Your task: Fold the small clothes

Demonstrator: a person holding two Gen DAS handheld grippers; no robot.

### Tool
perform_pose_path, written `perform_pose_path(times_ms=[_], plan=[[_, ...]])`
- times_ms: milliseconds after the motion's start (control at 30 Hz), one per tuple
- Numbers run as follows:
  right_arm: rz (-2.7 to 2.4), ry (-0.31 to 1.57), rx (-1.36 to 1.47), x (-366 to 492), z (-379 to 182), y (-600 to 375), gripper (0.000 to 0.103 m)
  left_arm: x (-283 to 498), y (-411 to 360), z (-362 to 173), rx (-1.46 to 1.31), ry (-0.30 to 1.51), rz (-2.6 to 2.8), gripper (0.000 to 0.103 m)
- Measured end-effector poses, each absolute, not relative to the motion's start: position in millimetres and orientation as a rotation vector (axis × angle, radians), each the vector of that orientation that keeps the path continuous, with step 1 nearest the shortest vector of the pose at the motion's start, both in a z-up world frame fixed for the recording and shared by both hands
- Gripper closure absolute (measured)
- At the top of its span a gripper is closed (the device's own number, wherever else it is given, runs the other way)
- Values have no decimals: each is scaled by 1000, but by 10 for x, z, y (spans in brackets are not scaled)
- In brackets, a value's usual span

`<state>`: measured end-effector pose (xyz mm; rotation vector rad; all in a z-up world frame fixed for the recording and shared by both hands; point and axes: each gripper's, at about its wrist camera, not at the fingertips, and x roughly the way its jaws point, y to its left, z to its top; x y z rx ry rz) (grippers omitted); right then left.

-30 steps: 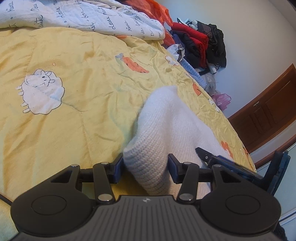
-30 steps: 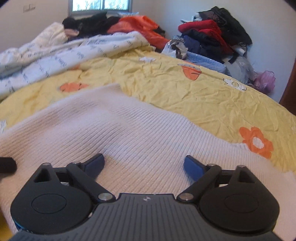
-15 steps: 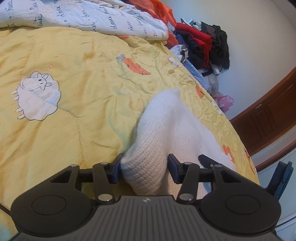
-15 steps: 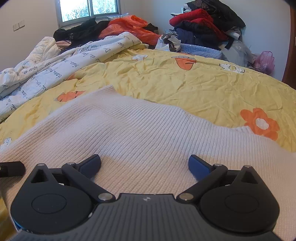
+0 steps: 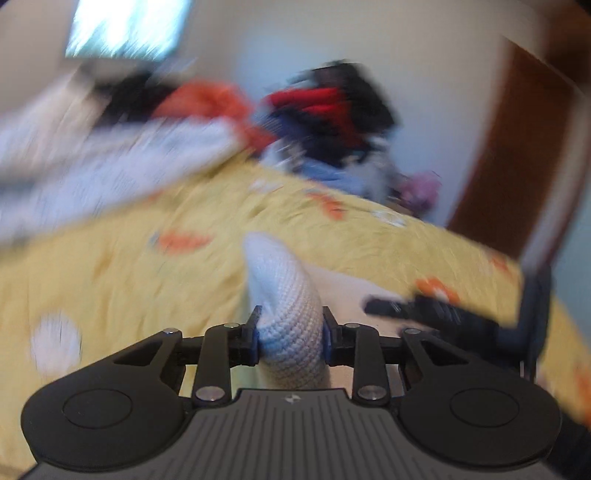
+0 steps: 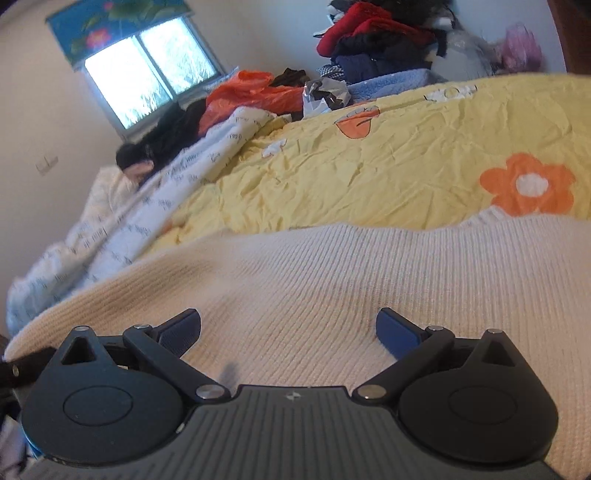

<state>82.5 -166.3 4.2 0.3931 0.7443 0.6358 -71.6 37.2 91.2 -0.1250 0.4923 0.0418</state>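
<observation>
Left gripper (image 5: 290,334) has just been closing and now pinches a bunched corner of the cream ribbed knit sweater (image 6: 332,280); it stretches rightward under the right gripper (image 6: 288,328), whose jaws stand apart.

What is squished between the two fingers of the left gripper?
A bunched fold of the white knit sweater, pinched in the left gripper. The left wrist view shows it.

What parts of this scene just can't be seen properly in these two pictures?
- Left wrist view: the clothes pile and window are smeared by motion blur.
- Left wrist view: the white knit garment, pinched in the left gripper, disappears behind the gripper body.
- Right wrist view: the garment runs past the frame edges; the open right gripper hides its near edge.
</observation>
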Motion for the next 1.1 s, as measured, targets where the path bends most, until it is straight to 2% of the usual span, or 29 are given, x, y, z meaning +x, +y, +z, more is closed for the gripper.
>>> perform_pose_path(times_ms=[100, 267, 633, 767, 833, 1000, 1033, 1100], plan=[[697, 745, 639, 924, -66, -1995, 1, -821, -360, 742, 246, 449, -73, 74], [768, 719, 823, 953, -151, -2257, 3, -934, -738, 382, 505, 431, -130, 74], [768, 898, 863, 1199, 173, -2188, 3, -957, -637, 304, 567, 422, -159, 74], [840, 915, 974, 1240, 285, -2226, 1, -941, -583, 318, 548, 422, -173, 74], [862, 928, 952, 1226, 347, -2191, 1, -938, -574, 302, 548, 418, -179, 74], [804, 1007, 672, 1253, 513, -1868, 2, -936, -564, 276, 567, 408, -192, 74], [779, 1034, 610, 1263, 521, -1785, 5, -936, -556, 281, 566, 408, -192, 74], [756, 1051, 527, 1210, 531, -1701, 6, -949, -540, 288, 556, 410, -192, 74]])
